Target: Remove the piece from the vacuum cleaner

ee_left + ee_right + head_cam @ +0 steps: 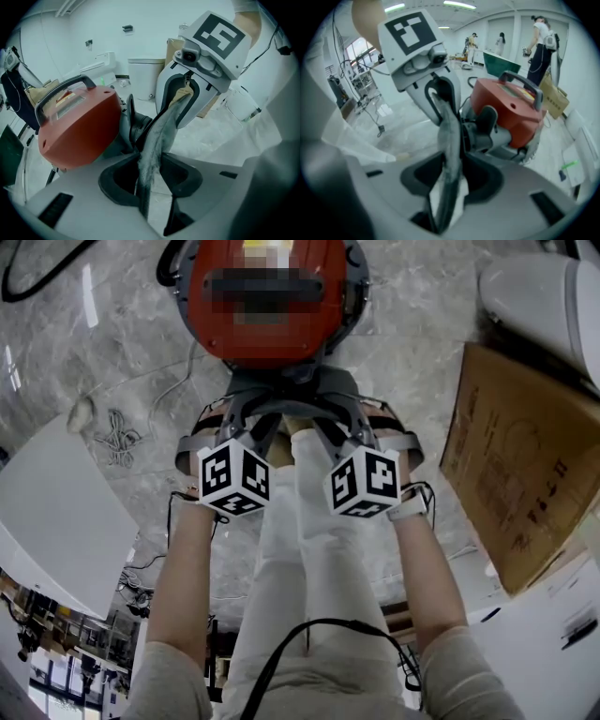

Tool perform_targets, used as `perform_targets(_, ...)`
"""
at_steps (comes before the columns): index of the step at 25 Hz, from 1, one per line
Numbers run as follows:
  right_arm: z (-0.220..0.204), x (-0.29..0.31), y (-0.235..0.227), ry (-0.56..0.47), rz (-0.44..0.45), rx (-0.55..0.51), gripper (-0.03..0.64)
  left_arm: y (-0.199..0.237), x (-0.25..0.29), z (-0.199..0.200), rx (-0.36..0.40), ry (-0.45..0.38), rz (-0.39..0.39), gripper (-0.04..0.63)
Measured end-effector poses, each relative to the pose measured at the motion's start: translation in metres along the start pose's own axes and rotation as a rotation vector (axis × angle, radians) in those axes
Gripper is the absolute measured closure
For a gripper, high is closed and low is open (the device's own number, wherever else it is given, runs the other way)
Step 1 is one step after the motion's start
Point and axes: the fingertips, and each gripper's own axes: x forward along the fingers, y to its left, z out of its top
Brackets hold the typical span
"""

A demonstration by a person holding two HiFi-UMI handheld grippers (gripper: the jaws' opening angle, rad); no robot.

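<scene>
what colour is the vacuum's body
Red; the body shows best in the right gripper view.

head camera above, two gripper cameras face to face
the head view looked steeply down; cameras on the left gripper (150, 180) and right gripper (447, 183) faced each other at close range, sharing the grey piece (157, 136); all three showed the red vacuum cleaner (258, 296).

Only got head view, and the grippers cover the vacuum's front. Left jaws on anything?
Observer: Yes. The left gripper pinches a thin grey piece, seen edge-on in its own view.
Operator: Right one?
Observer: The right gripper clamps the same piece at its far end, facing the left.
Operator: Is it free yet?
Observer: Cannot tell. The piece runs close past the black opening on the vacuum.
</scene>
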Motion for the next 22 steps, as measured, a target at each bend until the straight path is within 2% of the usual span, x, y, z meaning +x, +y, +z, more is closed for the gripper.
perform_targets(5, -0.001, 0.000, 0.000, -0.003, 0.002, 0.006, 0.489, -0.002, 0.001, -0.001, -0.037, 0.003, 0.016, 0.499)
perform_targets(9, -0.001, -0.002, 0.004, -0.009, -0.008, -0.021, 0.534, -0.005, -0.001, -0.003, -0.070, 0.013, 0.019, 0.534)
perform_targets(12, -0.001, -0.004, 0.007, -0.018, -0.029, -0.021, 0.561, -0.007, -0.005, -0.003, -0.091, 0.011, 0.012, 0.541)
perform_targets(17, -0.004, -0.007, 0.004, -0.048, -0.032, 0.077, 0.565, -0.009, -0.012, 0.003, -0.070, 0.008, 0.009, 0.554)
perform_targets(20, -0.007, -0.007, 0.003, -0.040, -0.028, 0.060, 0.566, -0.010, -0.018, 0.007, -0.077, 0.005, 0.005, 0.555)
perform_targets(22, -0.008, -0.007, 0.000, -0.025, -0.031, 0.040, 0.566, -0.012, -0.020, 0.009, -0.121, -0.009, 0.000, 0.557)
